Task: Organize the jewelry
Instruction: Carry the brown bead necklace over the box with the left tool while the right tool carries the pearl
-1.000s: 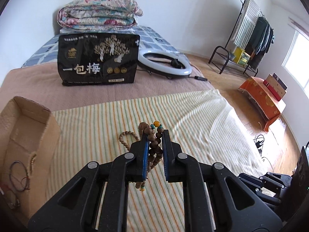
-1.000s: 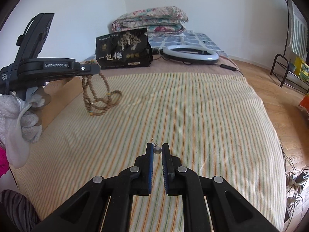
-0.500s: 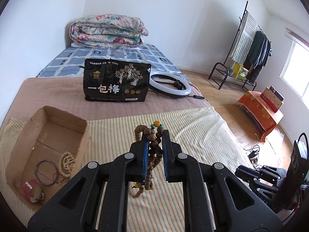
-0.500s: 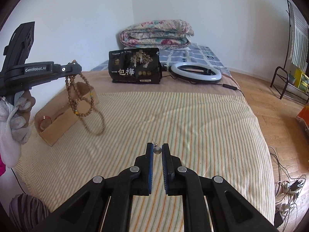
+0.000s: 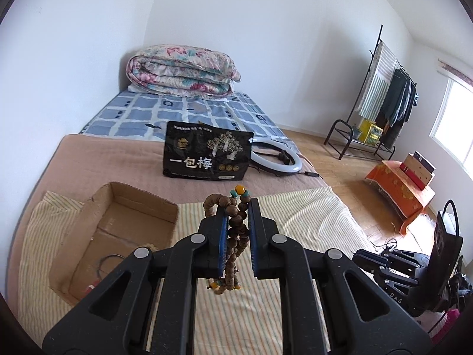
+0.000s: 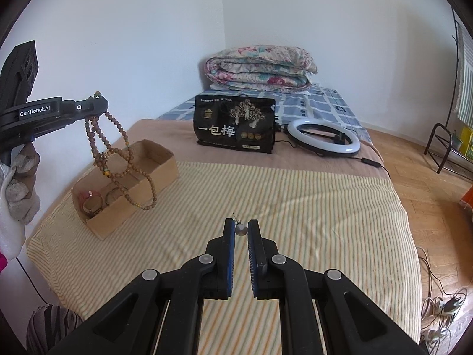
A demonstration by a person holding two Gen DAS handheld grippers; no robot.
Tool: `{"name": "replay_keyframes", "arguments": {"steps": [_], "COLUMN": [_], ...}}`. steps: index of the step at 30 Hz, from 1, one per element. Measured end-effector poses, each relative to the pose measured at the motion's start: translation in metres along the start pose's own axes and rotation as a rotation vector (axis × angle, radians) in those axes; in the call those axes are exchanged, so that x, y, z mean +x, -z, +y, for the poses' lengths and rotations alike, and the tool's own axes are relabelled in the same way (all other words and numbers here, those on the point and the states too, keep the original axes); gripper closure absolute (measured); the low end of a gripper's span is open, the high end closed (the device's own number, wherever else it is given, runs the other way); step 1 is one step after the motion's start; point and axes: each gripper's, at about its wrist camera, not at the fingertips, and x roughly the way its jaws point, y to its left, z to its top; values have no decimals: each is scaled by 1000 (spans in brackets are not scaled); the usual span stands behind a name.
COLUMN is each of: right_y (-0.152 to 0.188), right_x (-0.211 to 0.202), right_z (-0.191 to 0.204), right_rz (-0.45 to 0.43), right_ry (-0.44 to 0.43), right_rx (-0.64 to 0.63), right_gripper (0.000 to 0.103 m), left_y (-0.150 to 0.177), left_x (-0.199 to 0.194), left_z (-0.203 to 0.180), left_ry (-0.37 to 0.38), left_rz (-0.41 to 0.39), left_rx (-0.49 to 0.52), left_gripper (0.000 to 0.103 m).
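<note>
My left gripper (image 5: 238,207) is shut on a long brown bead necklace (image 5: 235,230) with a few orange and teal beads. It holds the necklace in the air, and the loops hang over the near end of an open cardboard box (image 5: 118,230). In the right wrist view the left gripper (image 6: 99,100) is at the upper left with the necklace (image 6: 118,159) dangling above the box (image 6: 130,189). The box holds a red-strapped watch (image 6: 90,202) and thin rings. My right gripper (image 6: 241,226) is shut on a small silver earring (image 6: 241,230) above the striped cloth (image 6: 295,207).
A black printed bag (image 6: 235,127) stands behind the cloth, with a ring light (image 6: 323,137) and its cable to the right. A folded floral quilt (image 6: 260,66) lies at the bed's head. A clothes rack (image 5: 381,112) and an orange stool (image 5: 402,189) stand on the floor.
My left gripper has risen and moved left with the necklace, from just above the cloth to over the box. My right gripper has kept hold of the earring and risen slightly.
</note>
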Motion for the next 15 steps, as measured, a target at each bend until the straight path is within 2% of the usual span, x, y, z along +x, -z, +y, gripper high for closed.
{"name": "replay_keyframes", "arguments": {"steps": [15], "right_y": [-44], "right_x": [34], "right_z": [68], "right_rz": [-12], "right_ry": [-109], "right_rx": [-60], "right_gripper": [97], "left_y": [-9], "left_x": [-41], "left_z": [81], "left_ry": [-99], "left_rz": [-48], "left_rx": [-60], "left_gripper": [92]}}
